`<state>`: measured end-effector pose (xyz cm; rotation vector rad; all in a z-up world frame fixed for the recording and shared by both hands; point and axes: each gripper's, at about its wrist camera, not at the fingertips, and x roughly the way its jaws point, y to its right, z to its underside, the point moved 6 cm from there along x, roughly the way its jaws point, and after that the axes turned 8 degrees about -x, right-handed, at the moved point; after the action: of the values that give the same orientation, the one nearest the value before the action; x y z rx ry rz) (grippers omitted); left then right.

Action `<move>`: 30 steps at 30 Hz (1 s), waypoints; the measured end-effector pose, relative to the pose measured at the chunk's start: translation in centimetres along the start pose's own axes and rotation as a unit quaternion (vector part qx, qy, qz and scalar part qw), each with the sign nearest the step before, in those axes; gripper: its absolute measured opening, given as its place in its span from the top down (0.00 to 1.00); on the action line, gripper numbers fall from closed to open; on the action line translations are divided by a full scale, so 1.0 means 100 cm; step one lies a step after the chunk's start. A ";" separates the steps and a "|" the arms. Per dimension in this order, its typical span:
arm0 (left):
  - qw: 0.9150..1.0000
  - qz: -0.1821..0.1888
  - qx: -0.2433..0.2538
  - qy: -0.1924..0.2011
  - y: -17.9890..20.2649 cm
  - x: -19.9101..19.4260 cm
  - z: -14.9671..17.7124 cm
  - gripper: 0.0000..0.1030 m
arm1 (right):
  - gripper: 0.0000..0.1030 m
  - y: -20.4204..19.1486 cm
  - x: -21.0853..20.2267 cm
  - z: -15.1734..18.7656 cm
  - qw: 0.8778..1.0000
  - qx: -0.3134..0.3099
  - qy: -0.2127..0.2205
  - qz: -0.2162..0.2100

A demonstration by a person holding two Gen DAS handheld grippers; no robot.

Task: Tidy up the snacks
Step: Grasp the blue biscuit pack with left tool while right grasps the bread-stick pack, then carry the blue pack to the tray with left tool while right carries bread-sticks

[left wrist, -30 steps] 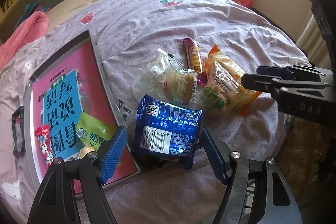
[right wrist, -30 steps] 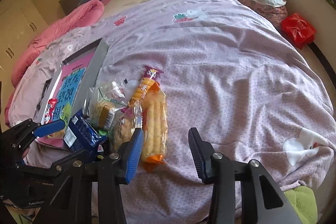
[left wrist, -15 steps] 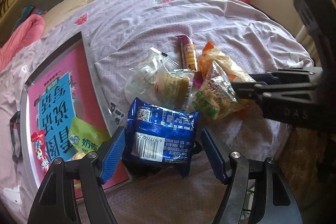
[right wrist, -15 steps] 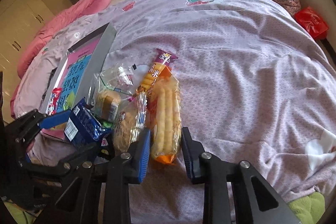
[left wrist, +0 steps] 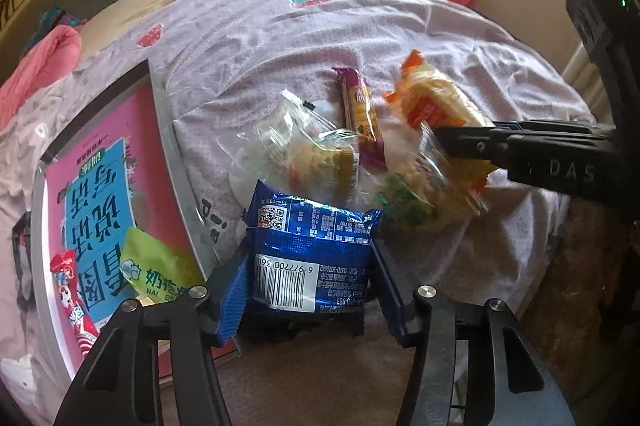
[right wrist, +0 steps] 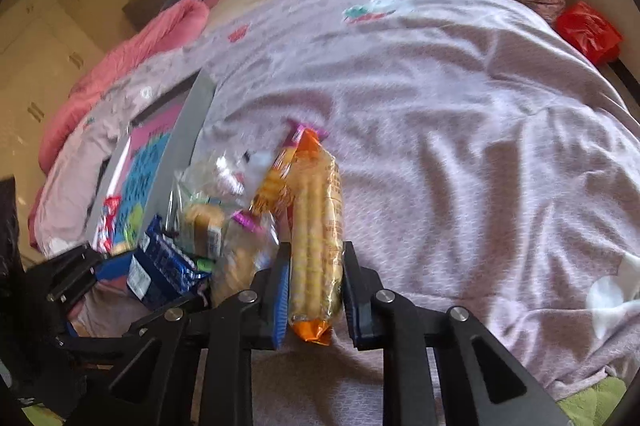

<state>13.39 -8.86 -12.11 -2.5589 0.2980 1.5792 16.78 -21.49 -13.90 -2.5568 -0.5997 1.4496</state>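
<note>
Both grippers have closed in. Left gripper [left wrist: 308, 284] clamps blue pack [left wrist: 310, 258]; right gripper [right wrist: 314, 290] clamps orange pack [right wrist: 316, 226].

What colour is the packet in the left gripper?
Blue, with a white barcode label; the packet shows best in the left wrist view.
</note>
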 end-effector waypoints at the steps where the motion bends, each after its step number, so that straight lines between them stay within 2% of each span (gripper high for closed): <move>1: 1.000 0.005 -0.005 0.002 -0.001 -0.002 -0.001 0.44 | 0.78 0.004 -0.003 -0.001 1.000 0.008 0.008 0.003; 6: 0.999 0.017 -0.026 0.018 -0.008 -0.015 -0.005 0.44 | 0.78 0.011 -0.016 -0.009 0.999 0.024 0.040 0.007; 12: 0.997 0.020 -0.054 0.046 -0.024 -0.041 -0.012 0.44 | 0.78 0.004 -0.030 -0.017 0.997 0.009 0.075 0.002; 21: 0.992 0.006 -0.101 0.075 -0.060 -0.069 -0.017 0.44 | 0.78 -0.021 -0.045 -0.022 0.994 -0.032 0.103 -0.008; 30: 0.987 0.000 -0.137 0.087 -0.089 -0.085 -0.008 0.44 | 0.78 -0.059 -0.053 -0.022 0.989 -0.083 0.118 -0.024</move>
<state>12.41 0.57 -4.22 -2.9096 0.1004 1.4919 14.62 -18.17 -6.71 -2.7637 -0.7676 1.1018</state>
